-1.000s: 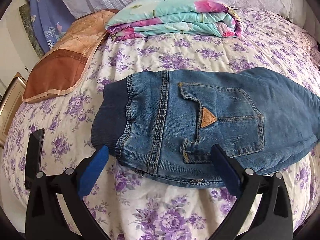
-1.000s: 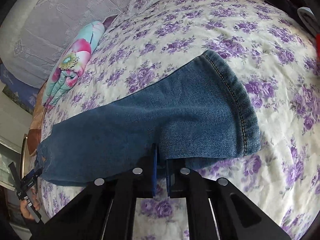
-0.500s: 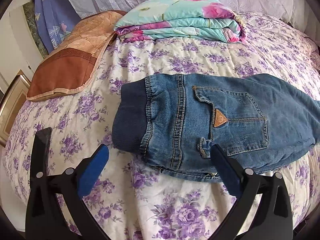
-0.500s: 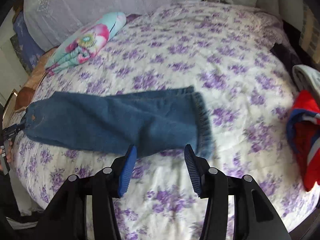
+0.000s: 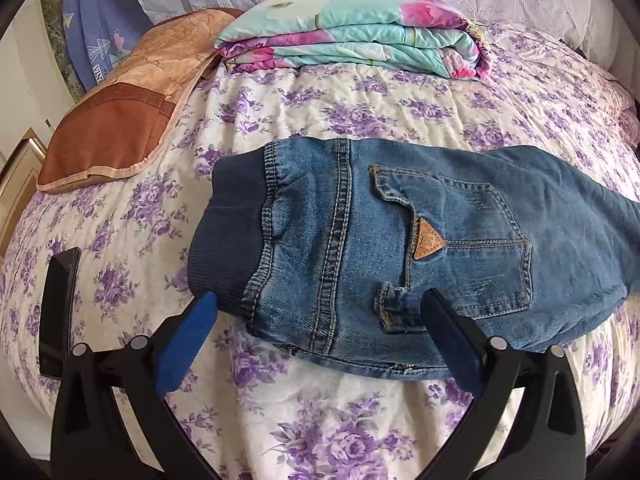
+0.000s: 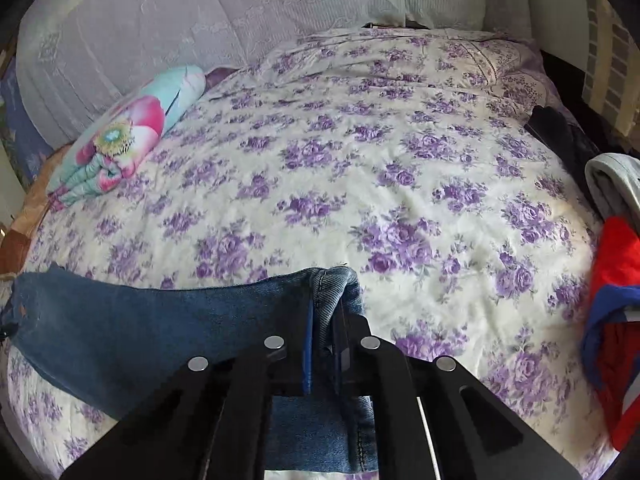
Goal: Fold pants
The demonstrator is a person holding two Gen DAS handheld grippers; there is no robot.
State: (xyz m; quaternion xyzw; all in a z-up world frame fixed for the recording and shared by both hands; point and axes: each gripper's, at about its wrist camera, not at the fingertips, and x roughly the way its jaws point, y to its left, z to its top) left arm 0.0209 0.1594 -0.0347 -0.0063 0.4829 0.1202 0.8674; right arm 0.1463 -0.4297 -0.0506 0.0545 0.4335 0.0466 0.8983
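Blue denim pants (image 5: 400,240) lie folded lengthwise on the floral bedspread (image 5: 360,108), dark ribbed waistband to the left, back pocket with a tan triangle patch facing up. My left gripper (image 5: 316,316) is open, its blue pads either side of the near waist edge, touching nothing. In the right wrist view the pant legs (image 6: 140,320) stretch left across the bed. My right gripper (image 6: 324,332) is shut on the leg hem, which bunches between the pads.
A folded turquoise floral quilt (image 5: 360,36) and a brown pillow (image 5: 120,120) lie at the head of the bed. A black phone (image 5: 58,304) lies near the left edge. Red and blue clothes (image 6: 616,320) and grey and dark garments (image 6: 608,184) are piled on the right.
My right gripper, open half a second ago, has closed on the leg hem and lifted it slightly. My left gripper has moved a little closer to the waistband, still open.
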